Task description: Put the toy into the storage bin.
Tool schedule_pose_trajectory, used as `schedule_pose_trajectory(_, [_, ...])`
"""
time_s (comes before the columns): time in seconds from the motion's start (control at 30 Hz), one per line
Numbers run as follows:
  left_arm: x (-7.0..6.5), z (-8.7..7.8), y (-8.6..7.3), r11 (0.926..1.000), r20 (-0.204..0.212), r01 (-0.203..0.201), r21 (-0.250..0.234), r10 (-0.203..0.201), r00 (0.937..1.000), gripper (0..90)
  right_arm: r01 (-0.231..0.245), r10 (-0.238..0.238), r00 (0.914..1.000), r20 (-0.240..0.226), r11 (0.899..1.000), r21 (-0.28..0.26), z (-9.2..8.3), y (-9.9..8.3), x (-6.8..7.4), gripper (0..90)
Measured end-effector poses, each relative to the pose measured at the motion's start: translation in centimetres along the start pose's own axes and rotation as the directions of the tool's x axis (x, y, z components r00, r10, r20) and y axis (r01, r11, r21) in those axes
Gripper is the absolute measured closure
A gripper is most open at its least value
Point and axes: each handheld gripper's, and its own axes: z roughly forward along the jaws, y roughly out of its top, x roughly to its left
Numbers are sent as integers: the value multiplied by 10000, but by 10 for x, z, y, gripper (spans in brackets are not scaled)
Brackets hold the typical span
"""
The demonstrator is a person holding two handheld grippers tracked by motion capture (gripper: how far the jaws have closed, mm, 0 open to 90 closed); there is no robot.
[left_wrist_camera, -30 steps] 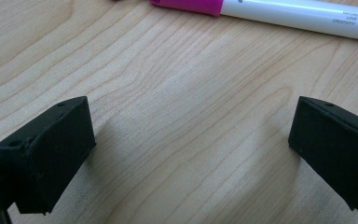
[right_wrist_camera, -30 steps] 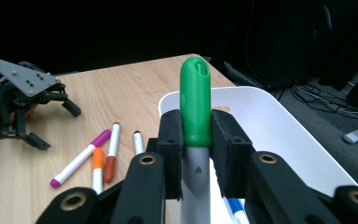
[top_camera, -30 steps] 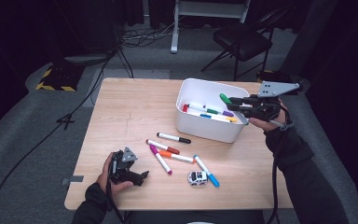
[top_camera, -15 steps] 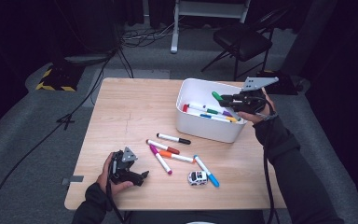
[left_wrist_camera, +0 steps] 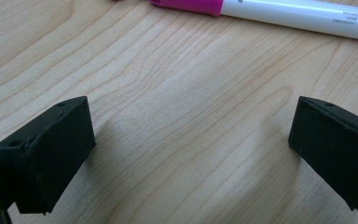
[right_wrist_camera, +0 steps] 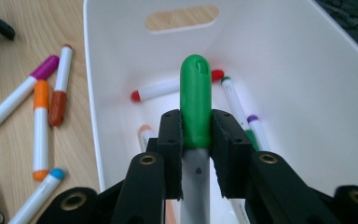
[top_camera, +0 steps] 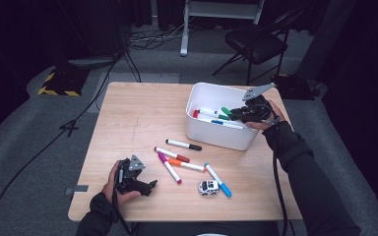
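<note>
My right gripper (right_wrist_camera: 196,126) is shut on a green-capped marker (right_wrist_camera: 196,100) and holds it over the inside of the white bin (right_wrist_camera: 289,70). From above, that right gripper (top_camera: 234,114) sits above the bin's right half (top_camera: 216,135). Several markers lie in the bin, among them a red-capped one (right_wrist_camera: 168,87). My left gripper (top_camera: 147,187) rests on the table near the front left corner, jaws wide open on bare wood. A magenta-capped marker (left_wrist_camera: 261,8) lies just beyond its jaws.
Loose markers lie on the wooden table (top_camera: 138,113) in front of the bin: black-capped (top_camera: 183,145), orange (top_camera: 186,164), magenta (top_camera: 169,168) and blue (top_camera: 218,180). A small white toy car (top_camera: 208,187) stands near the front edge. A chair (top_camera: 258,42) stands behind the table.
My right gripper has moved left and down with the green marker, from the bin's right rim to over its inside. The left gripper has stayed put.
</note>
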Motion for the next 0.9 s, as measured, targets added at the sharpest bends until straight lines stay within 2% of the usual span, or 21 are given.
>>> schedule_pose_trajectory(0.17, [0, 0, 0, 10000, 1, -7, 1, 7, 10000, 4, -84, 98, 9999, -128, 9947, 1029, 4, -8, -2, 746])
schedule_pose_trajectory(0.27, [0, 0, 0, 10000, 2, -5, 1, 5, 10000, 4, -277, 295, 9995, -126, 9914, 1282, 5, -13, -4, 744])
schedule_pose_trajectory(0.33, [0, 0, 0, 10000, 5, -4, 3, 4, 10000, 4, -378, 368, 9993, 102, 9899, 1369, 5, -14, -5, 740])
schedule_pose_trajectory(0.43, [0, 0, 0, 10000, 5, -4, 0, 4, 10000, 4, -414, 404, 9991, 117, 9936, 1056, 1, -15, -5, 718])
schedule_pose_trajectory(0.5, [0, 0, 0, 10000, 2, -6, 0, 6, 10000, 4, -618, 614, 9981, 82, 9957, 687, -2, -15, -5, 704])
schedule_pose_trajectory(0.57, [0, 0, 0, 10000, 4, 0, 1, 0, 10000, 4, -518, 515, 9986, 75, 9977, 434, -5, -15, -3, 702])
schedule_pose_trajectory(0.63, [0, 0, 0, 10000, 4, -5, 3, 5, 10000, 4, -630, 627, 9979, 127, 9978, 199, -7, -15, -1, 681])
schedule_pose_trajectory(0.7, [0, 0, 0, 10000, 5, -1, -2, 1, 10000, 4, -597, 597, 9982, -3, 9977, -305, -11, -15, 2, 681])
schedule_pose_trajectory(0.8, [0, 0, 0, 10000, 6, -4, 0, 4, 10000, 4, -645, 624, 9978, -236, 9930, -989, -19, -15, 8, 665])
schedule_pose_trajectory(0.83, [0, 0, 0, 10000, 7, -3, 2, 3, 10000, 4, -524, 490, 9983, -306, 9912, -1216, -21, -16, 11, 655])
schedule_pose_trajectory(0.9, [0, 0, 0, 10000, 7, -3, 0, 3, 10000, 4, -439, 403, 9988, -267, 9873, -1527, -27, -17, 18, 643])
